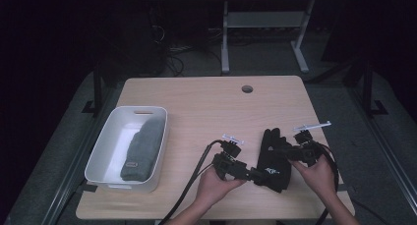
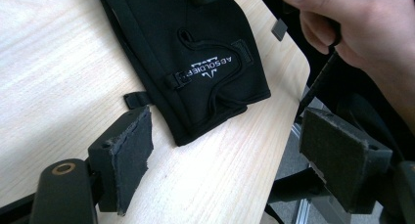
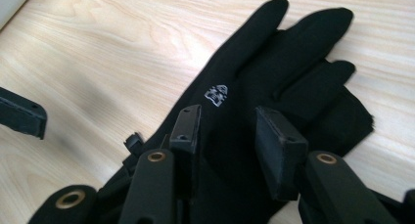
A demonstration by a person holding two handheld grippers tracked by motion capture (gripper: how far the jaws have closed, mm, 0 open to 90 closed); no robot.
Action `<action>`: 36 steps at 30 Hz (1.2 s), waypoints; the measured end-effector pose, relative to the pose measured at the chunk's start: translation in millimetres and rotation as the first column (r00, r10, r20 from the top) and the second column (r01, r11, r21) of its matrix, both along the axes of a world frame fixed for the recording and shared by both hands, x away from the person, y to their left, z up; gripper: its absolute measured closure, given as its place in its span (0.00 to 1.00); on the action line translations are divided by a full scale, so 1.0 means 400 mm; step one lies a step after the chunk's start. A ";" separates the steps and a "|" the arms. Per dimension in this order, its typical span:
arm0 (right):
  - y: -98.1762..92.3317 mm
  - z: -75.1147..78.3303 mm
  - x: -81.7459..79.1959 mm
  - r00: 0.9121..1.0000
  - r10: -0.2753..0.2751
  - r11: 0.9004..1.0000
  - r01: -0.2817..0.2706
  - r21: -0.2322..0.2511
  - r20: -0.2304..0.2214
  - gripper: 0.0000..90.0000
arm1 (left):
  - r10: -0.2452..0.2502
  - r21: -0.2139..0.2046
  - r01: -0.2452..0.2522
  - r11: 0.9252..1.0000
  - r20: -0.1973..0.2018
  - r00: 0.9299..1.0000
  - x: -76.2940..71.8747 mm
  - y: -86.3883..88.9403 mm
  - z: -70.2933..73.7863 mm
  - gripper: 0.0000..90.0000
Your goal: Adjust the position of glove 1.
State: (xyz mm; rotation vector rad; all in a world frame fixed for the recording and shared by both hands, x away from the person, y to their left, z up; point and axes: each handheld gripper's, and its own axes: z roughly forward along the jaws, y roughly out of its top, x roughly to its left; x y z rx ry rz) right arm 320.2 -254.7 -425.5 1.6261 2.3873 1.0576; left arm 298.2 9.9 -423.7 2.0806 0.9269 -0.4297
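A black glove lies flat on the wooden table near its front right, fingers pointing away from the person. In the left gripper view the glove's cuff with white lettering lies just ahead of my left gripper, whose jaws stand wide apart with nothing pressed between them. That left gripper sits at the cuff end. My right gripper hovers over the glove's right side. The right gripper view has the glove's palm under my right gripper, with the jaws partly apart and not pinching the fabric.
A white bin at the table's left holds a grey knitted item. A round cable hole sits near the far edge. The glove's cuff lies close to the table's rounded front right corner. Cables trail off the front edge.
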 end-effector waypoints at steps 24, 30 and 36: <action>-0.073 -0.028 0.004 0.996 -0.089 0.996 0.088 0.027 0.028 0.52 | 0.023 0.104 -0.022 0.994 -0.006 1.000 0.016 -0.074 -0.081 0.29; -0.092 -0.048 0.028 0.990 -0.141 0.990 0.140 0.023 0.028 0.46 | 0.024 0.121 -0.025 0.992 0.009 1.000 0.015 -0.085 -0.088 0.39; -0.098 -0.070 0.047 0.986 -0.164 0.986 0.164 0.021 0.009 0.45 | 0.000 0.153 -0.007 0.988 0.049 0.999 0.011 -0.097 -0.086 0.49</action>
